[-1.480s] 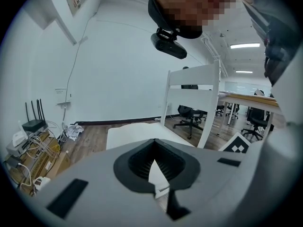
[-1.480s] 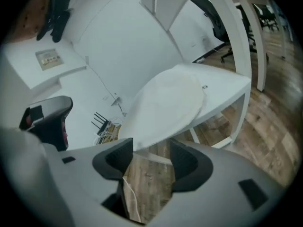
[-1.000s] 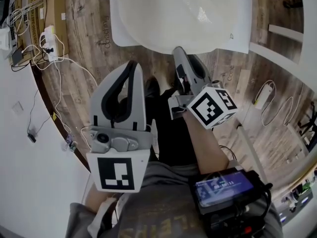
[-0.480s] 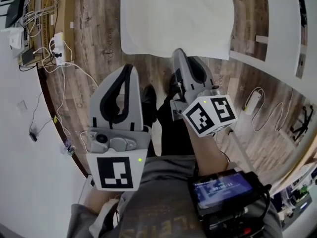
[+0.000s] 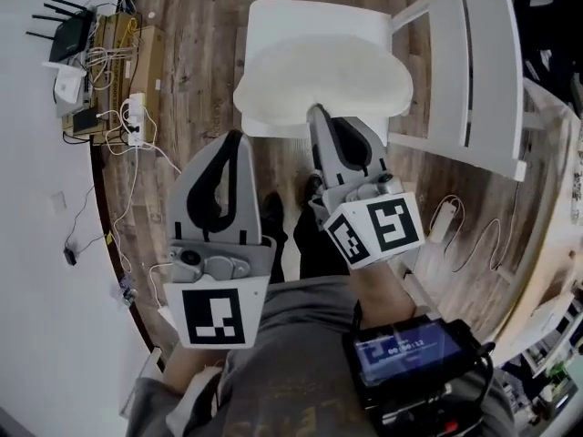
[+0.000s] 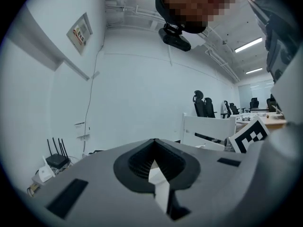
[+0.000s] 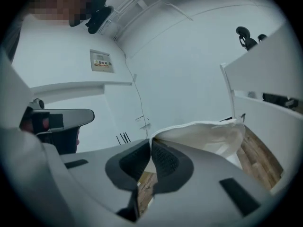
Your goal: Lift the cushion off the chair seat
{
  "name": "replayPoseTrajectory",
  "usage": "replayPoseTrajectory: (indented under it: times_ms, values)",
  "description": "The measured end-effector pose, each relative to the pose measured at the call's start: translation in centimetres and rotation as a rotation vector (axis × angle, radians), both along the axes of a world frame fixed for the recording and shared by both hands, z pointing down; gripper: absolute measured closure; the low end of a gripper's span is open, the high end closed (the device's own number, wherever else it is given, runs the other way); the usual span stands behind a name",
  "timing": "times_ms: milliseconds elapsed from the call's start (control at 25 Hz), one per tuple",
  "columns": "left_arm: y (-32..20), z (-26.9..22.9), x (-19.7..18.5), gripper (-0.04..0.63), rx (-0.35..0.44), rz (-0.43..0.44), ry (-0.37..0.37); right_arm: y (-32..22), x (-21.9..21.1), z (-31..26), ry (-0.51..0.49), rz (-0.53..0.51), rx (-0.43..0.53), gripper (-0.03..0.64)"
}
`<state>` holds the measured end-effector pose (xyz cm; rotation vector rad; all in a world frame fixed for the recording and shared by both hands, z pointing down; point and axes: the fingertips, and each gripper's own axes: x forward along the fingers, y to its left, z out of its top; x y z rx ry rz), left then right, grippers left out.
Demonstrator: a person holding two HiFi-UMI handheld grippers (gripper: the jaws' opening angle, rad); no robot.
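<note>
A cream cushion [image 5: 319, 85] lies over the seat of a white wooden chair [image 5: 273, 16] at the top of the head view. My right gripper [image 5: 316, 109] is shut on its near edge, and that edge is raised and bunched. In the right gripper view the cushion fabric [image 7: 203, 134] spreads out from the closed tips of the right gripper [image 7: 151, 141]. My left gripper [image 5: 235, 137] hangs beside the cushion's near left corner, apart from it. Its jaws meet at the tips of the left gripper [image 6: 154, 141], with nothing seen held.
The chair back [image 5: 474, 71] stands at the right of the seat. A router, power strips and tangled cables [image 5: 91, 71] lie on the wood floor at left beside a cardboard box [image 5: 146, 62]. A white cable [image 5: 455, 217] trails at right. Office chairs [image 6: 201, 105] stand far off.
Both grippers have risen, so the chair looks smaller and farther below. The right gripper has rolled and closed on the cushion's near edge, which has come up from flat.
</note>
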<state>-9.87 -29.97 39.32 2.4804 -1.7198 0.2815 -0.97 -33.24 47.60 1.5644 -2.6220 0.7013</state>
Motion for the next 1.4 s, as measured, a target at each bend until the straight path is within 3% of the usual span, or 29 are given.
replayPoseTrajectory:
  times_ms: [560, 880, 1160, 1400]
  values:
    - [2.2, -17.9, 0.2, 0.589, 0.186, -0.024, -0.012, 2.7, -0.9, -23.0, -0.027, -0.056, 0.26, 0.6]
    - [3.0, -26.6, -0.1, 0.589, 0.324, -0.015, 0.008, 4.0, -2.4, -33.9, 0.025, -0.073, 0.457, 0.598]
    - [3.4, -31.5, -2.2, 0.589, 0.426, -0.082, 0.039, 5.1, -3.0, -38.9, 0.074, -0.062, 0.569, 0.598]
    - [4.0, -32.0, -2.1, 0.589, 0.443, -0.087, 0.045, 5.9, -2.7, -39.3, 0.143, -0.033, 0.603, 0.597]
